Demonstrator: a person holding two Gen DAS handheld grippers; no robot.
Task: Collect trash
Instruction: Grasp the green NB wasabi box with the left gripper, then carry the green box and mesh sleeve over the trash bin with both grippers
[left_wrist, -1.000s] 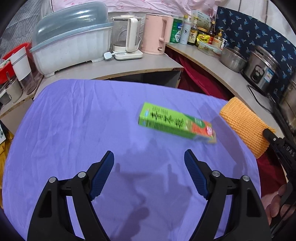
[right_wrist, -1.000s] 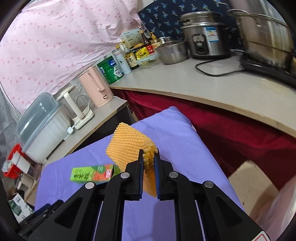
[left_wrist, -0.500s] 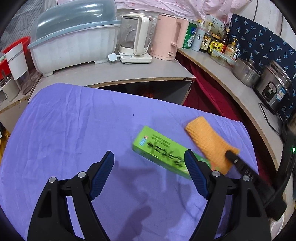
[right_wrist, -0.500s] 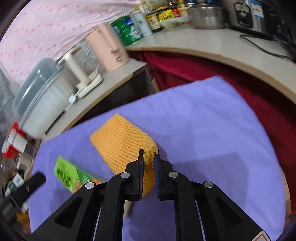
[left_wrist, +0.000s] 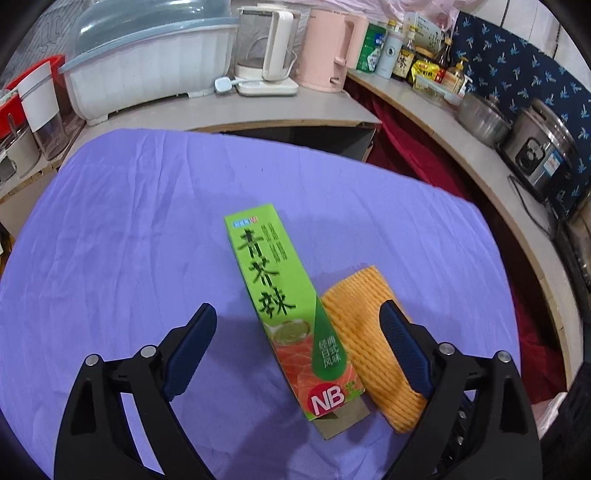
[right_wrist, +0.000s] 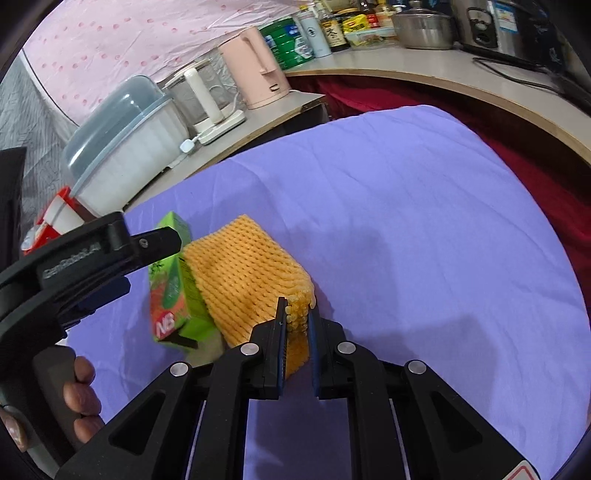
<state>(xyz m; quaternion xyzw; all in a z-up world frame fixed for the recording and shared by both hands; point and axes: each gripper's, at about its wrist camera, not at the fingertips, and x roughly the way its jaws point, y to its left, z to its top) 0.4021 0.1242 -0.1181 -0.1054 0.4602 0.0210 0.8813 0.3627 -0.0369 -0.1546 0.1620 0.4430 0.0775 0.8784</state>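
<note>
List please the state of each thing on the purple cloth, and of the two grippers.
Green box: lying flat on the purple cloth, its near end flap open.
Orange foam net: pinched at one end, beside the box.
Right gripper: shut on the orange foam net.
Left gripper: jaws opening, the box between them, pads not pressing on it.

On the green carton (left_wrist: 291, 314), three large dark characters, 青芥辣, are printed down the top face. Below them, white letters "NB" are set in a red circle at the carton's near end, with 纯正日式风味-like small white characters beside it, only partly legible.
</note>
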